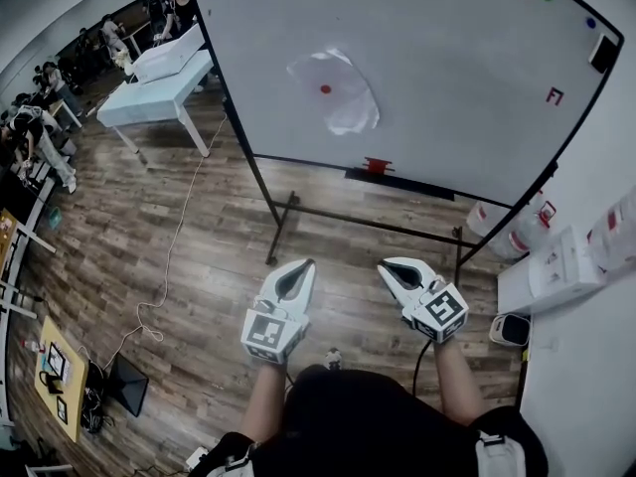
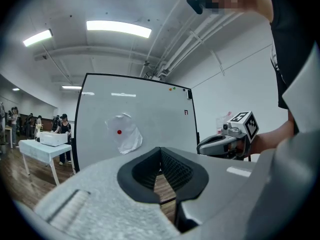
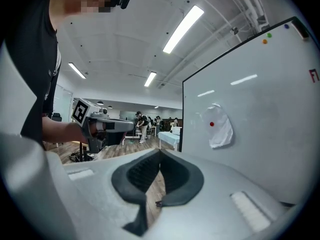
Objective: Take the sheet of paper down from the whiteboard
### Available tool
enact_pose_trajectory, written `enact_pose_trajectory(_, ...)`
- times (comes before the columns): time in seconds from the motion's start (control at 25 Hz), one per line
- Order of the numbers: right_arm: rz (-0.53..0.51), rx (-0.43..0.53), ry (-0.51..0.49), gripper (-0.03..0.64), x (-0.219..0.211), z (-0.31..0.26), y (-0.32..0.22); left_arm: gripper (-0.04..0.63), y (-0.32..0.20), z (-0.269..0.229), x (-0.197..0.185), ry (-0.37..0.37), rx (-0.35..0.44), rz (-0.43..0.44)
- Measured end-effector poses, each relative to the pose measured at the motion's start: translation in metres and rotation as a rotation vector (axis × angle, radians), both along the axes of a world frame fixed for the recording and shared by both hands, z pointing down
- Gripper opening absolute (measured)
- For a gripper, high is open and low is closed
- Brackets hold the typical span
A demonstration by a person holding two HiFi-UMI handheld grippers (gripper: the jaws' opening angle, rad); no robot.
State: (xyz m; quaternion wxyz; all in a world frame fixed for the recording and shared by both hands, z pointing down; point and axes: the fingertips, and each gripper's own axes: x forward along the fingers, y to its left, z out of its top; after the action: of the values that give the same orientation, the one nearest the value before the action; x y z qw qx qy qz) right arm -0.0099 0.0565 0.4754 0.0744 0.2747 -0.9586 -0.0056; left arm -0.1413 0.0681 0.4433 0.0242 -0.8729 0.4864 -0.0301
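Head view puts the sheet of paper (image 1: 343, 92), pinned by a red magnet (image 1: 325, 89), on the whiteboard (image 1: 457, 97), well ahead of the left gripper (image 1: 306, 264) and right gripper (image 1: 386, 264) (jaws pressed together, empty). The left looks marginally nearer.

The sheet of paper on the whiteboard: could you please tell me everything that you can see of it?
The sheet of paper is white, thin and crumpled, with an uneven, rounded outline and a lower corner that tapers to a point. It hangs against the whiteboard, left of the board's middle in the head view. One small round red magnet, left of the sheet's centre, seems to pin it. Only the board and the magnet touch it.
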Motion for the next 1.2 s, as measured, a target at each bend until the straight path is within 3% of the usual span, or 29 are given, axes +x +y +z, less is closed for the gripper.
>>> enact_pose_trajectory(0.76,0.062,-0.007,-0.002,0.003,-0.058,0.012,-0.044,0.011,-0.052,0.011,-0.061,0.012,0.010,0.043)
enact_pose_trajectory(1.2,0.061,-0.023,-0.001,0.003,-0.050,0.018,-0.077,0.011,-0.081,0.019,-0.055,-0.014,-0.018,0.051)
